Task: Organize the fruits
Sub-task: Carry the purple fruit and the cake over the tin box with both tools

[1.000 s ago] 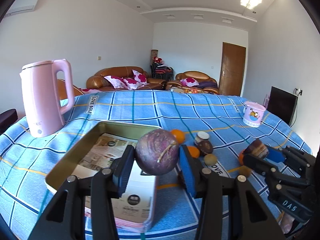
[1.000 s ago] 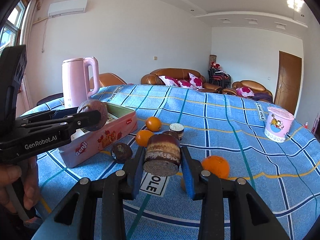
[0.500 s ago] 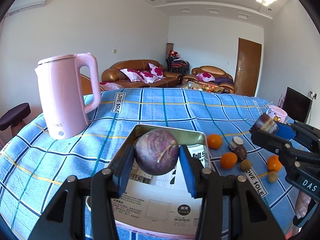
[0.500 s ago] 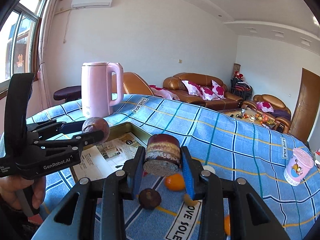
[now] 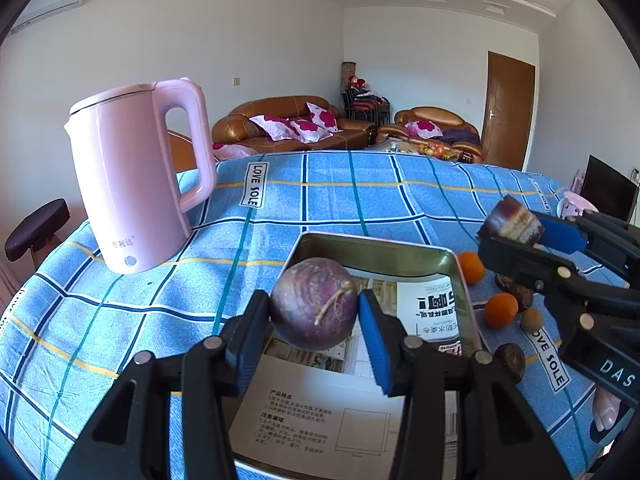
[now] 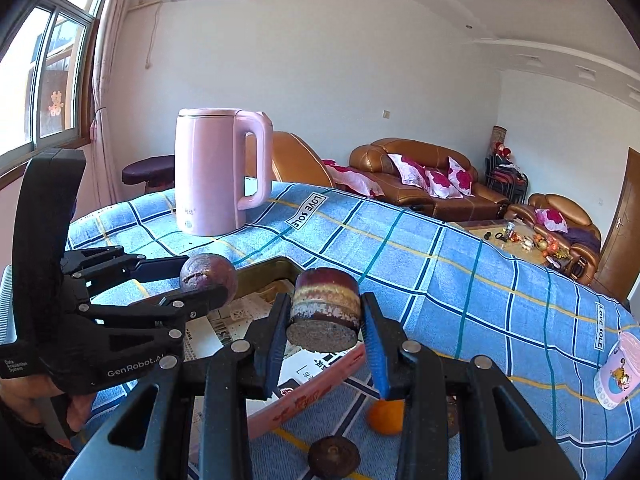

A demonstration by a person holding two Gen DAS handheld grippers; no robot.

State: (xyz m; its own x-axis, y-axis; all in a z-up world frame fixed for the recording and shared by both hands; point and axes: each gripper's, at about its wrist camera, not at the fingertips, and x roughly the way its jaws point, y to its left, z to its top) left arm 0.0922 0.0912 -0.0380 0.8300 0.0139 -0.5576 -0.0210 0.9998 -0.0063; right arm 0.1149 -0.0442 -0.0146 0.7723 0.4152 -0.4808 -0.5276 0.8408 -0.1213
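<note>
The left hand-held gripper (image 5: 316,322) is clamped on a round purple fruit (image 5: 314,303) with a dry stem, both blue pads pressed against its sides, and holds it above the near half of an open metal tin (image 5: 376,250). The tin stands on the bench, which is covered by a blue checked cloth (image 5: 352,200); printed paper sheets (image 5: 320,420) lie inside the tin. The right hand-held gripper (image 6: 324,322) is clamped on a short cut cylinder of layered dark red and cream flesh (image 6: 325,308), cut face toward the camera, held above the tin's pink outer wall (image 6: 316,392). In the left wrist view this cylinder sits to the right of the tin's far corner. On the cloth beside the tin's right side lie two oranges (image 5: 501,310), a small brownish fruit (image 5: 532,320) and a dark round fruit (image 5: 510,361), all outside the tin. A pink kettle (image 5: 136,176) stands upright on the cloth, left of the tin and well apart from it. A pink printed cup (image 6: 618,372) stands near the bench's right edge.
</note>
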